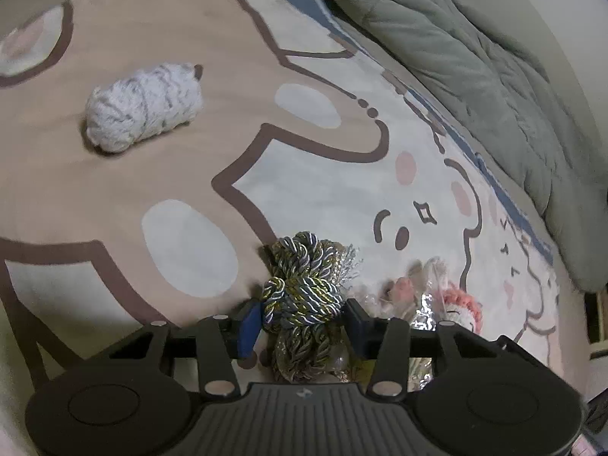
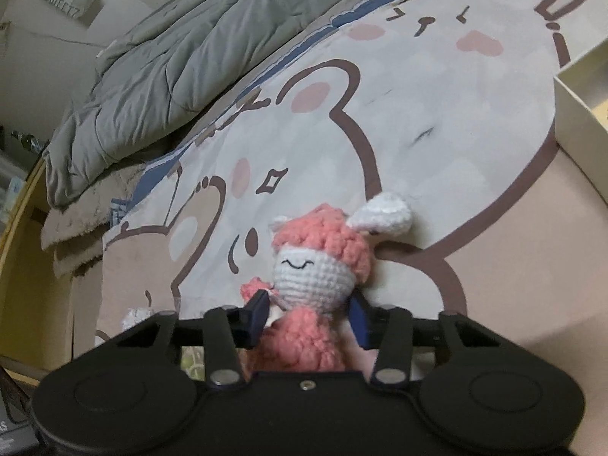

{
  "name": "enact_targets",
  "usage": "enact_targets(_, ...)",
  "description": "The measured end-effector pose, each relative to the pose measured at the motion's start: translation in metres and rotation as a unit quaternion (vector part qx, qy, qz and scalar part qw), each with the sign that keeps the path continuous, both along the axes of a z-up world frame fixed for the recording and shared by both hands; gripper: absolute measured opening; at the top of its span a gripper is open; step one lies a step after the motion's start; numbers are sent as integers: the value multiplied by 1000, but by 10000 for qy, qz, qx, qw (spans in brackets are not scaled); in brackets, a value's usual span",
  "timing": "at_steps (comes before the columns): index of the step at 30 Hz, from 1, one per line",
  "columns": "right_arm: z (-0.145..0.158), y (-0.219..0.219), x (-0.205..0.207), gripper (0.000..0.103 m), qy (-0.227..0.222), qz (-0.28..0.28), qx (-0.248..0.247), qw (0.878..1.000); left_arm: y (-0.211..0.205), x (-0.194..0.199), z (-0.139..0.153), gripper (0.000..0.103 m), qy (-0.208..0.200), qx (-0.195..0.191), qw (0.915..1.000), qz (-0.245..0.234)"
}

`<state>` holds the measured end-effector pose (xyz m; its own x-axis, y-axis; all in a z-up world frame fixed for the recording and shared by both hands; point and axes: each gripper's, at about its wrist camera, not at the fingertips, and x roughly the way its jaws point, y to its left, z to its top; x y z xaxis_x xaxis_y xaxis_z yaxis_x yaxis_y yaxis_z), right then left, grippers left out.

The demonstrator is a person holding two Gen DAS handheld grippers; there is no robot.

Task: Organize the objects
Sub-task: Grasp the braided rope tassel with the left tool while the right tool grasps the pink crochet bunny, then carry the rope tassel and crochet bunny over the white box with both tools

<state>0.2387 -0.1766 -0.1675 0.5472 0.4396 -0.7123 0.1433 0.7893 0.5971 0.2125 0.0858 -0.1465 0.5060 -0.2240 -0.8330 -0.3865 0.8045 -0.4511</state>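
Your bed (image 2: 437,121) carries everything. At the right edge of the right wrist frame sits the cream box (image 2: 581,114), upper right of your right tool (image 2: 309,313), which pinches the pink crochet doll (image 2: 315,266). Your left tool (image 1: 304,313) is pinched on the cord bundle (image 1: 304,285); the white yarn (image 1: 144,112) lies upper left, well apart.

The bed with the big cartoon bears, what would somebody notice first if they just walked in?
Probably the pink crochet doll with its sleepy white face, sitting between the right gripper fingers. Next, the twisted gold-and-grey cord bundle between the left gripper fingers. Farther off on the bear bedsheet lies a fluffy white yarn ball, alone.
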Motion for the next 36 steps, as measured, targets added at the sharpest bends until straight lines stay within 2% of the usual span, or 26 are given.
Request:
enact_targets(2, 0, -2, -1, 37, 30, 2, 26, 10000, -2, -1, 2, 46, -3, 36, 10000, -42)
enact_targets(9, 14, -2, -6, 36, -136, 100, -140, 9998, -3, -7, 19, 46, -112, 223, 9995, -201)
enact_targets(23, 83, -9, -40, 36, -812, 563, -937, 9907, -8, -41, 75, 46, -683, 852, 9926, -536)
enact_targets(36, 137, -31, -81, 36, -1217, 859, -1532, 9769, -38, -68, 108, 46, -1012, 965, 9841, -1094)
